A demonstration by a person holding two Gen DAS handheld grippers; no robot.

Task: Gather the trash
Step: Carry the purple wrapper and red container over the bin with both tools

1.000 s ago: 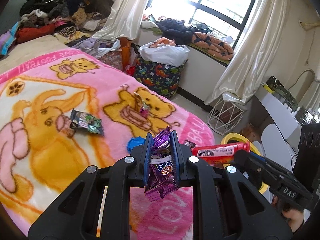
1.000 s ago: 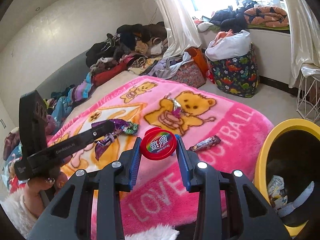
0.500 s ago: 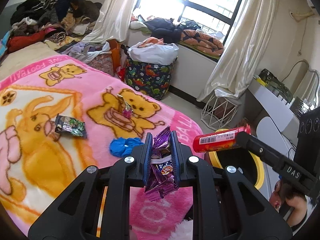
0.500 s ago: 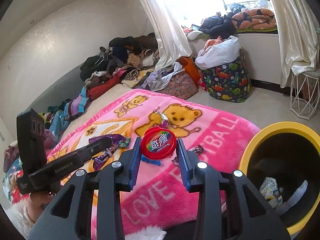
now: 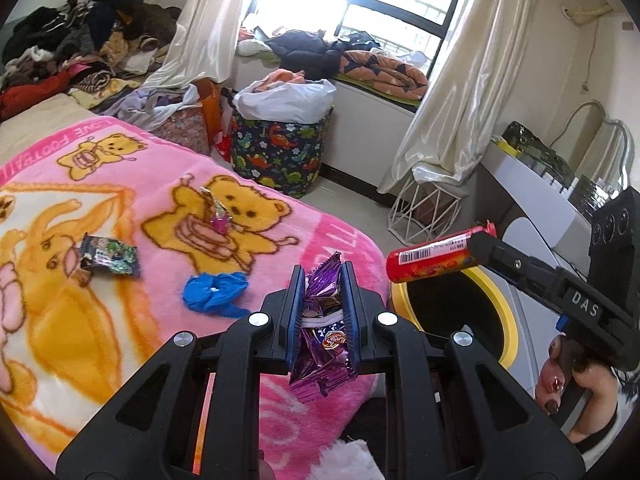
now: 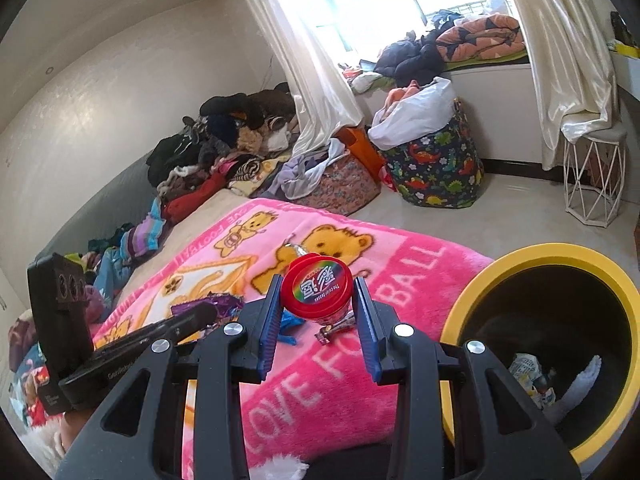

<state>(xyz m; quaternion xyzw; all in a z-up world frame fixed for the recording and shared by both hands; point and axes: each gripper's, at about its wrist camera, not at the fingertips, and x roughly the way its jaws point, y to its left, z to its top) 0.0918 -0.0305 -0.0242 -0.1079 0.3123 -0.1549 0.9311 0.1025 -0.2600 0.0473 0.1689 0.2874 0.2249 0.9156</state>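
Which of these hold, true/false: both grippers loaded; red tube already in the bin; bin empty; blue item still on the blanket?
1. Both grippers hold trash. True: left gripper pinches a purple wrapper; right gripper clamps a red tube.
2. The red tube is in the yellow bin. False: it is gripped, beside the rim.
3. The bin is empty. False: paper scraps lie inside.
4. A blue item lies on the pink blanket. True.

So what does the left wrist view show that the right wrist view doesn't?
Only the left wrist view shows the dark green snack packet on the pink bear blanket. Only the right wrist view shows crumpled trash inside the yellow-rimmed bin. Both show the left gripper clamping a purple foil wrapper and the right gripper clamping a red candy tube.
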